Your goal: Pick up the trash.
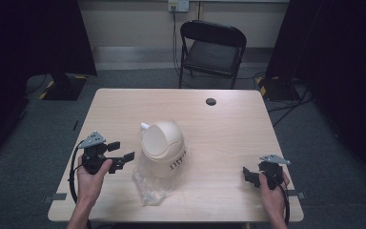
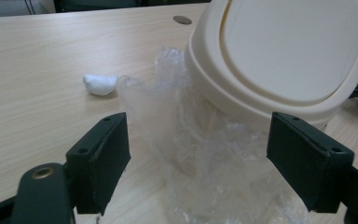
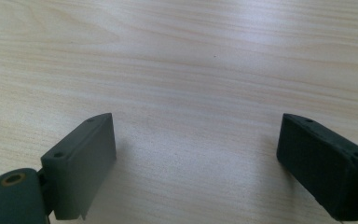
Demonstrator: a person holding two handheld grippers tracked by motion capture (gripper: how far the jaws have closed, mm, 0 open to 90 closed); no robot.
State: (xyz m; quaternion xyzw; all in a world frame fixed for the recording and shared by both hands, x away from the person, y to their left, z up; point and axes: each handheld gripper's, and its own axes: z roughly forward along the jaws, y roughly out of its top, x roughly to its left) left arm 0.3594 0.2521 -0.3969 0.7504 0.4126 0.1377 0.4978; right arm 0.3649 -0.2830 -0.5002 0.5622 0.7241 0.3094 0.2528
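Note:
A cream swing-lid bin [image 1: 163, 143] stands tilted at the middle of the wooden table [image 1: 228, 129], its lid [image 2: 284, 51] turned toward my left gripper. A crumpled clear plastic bag [image 1: 150, 183] hangs out from under the bin toward the front edge. My left gripper [image 1: 122, 151] hovers just left of the bin, held off the table. Its jaws are open, and the bag [image 2: 205, 154] lies beyond them without touching the pads. A small white wad [image 2: 100, 84] lies behind the bin. My right gripper [image 1: 248, 175] rests open at the front right over bare wood [image 3: 191, 70].
A black folding chair [image 1: 213, 47] stands behind the table's far edge. A dark cable hole [image 1: 211, 101] sits in the tabletop at the far middle. Dark curtains and stand bases flank the table on both sides.

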